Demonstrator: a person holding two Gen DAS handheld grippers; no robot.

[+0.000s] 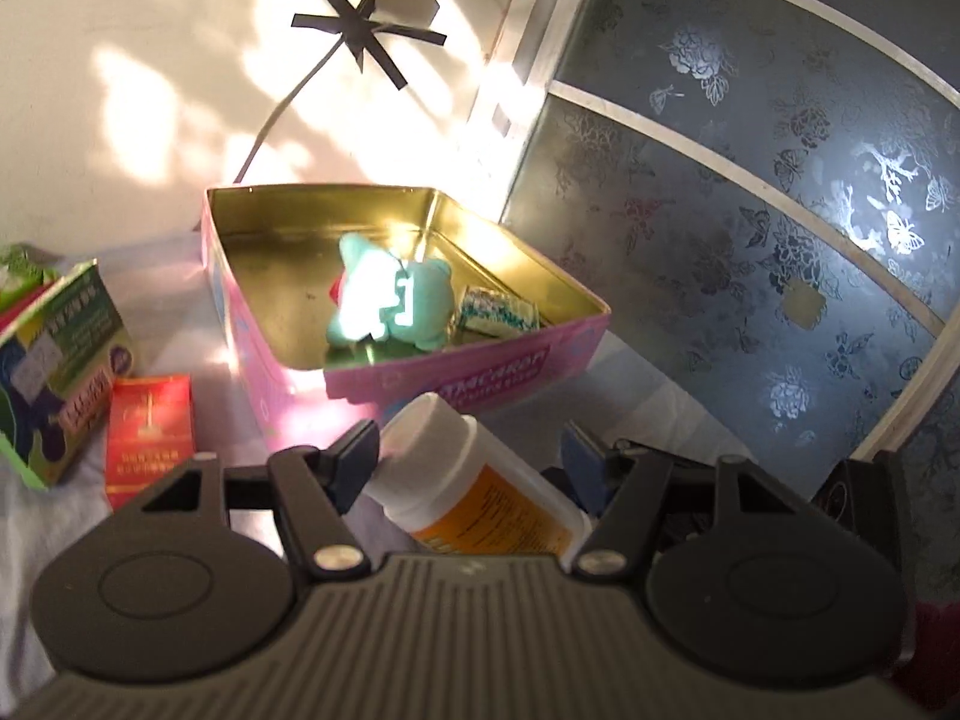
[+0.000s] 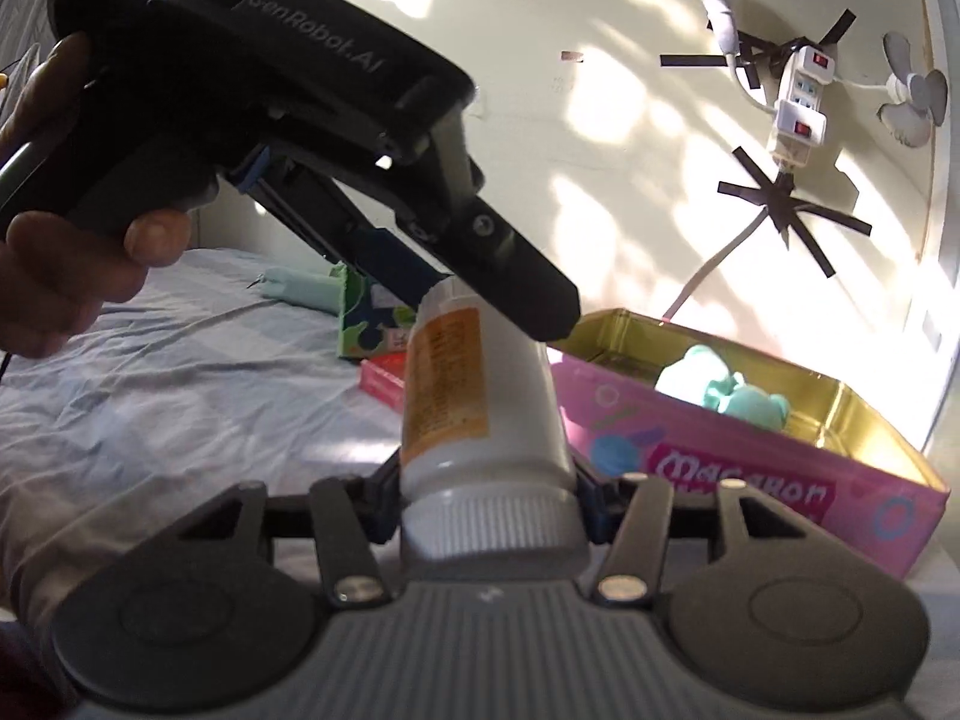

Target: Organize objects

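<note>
A white pill bottle (image 1: 474, 480) with an orange label is held between both grippers above the bed. My left gripper (image 1: 471, 459) grips its body end; the bottle lies tilted across its fingers. My right gripper (image 2: 489, 504) is shut on the ribbed cap end of the bottle (image 2: 480, 420). The left gripper (image 2: 480, 276) shows in the right wrist view, reaching down onto the bottle's far end. An open pink tin (image 1: 480, 369) with a gold inside sits just beyond, holding a teal plush toy (image 1: 390, 300) and a small roll (image 1: 495, 312). The tin also shows in the right wrist view (image 2: 750, 474).
A red box (image 1: 150, 438) and a green-and-purple carton (image 1: 54, 372) lie on the pale bedsheet left of the tin. A taped power strip (image 2: 801, 96) and cable hang on the wall behind. A patterned grey panel (image 1: 750, 228) stands to the right.
</note>
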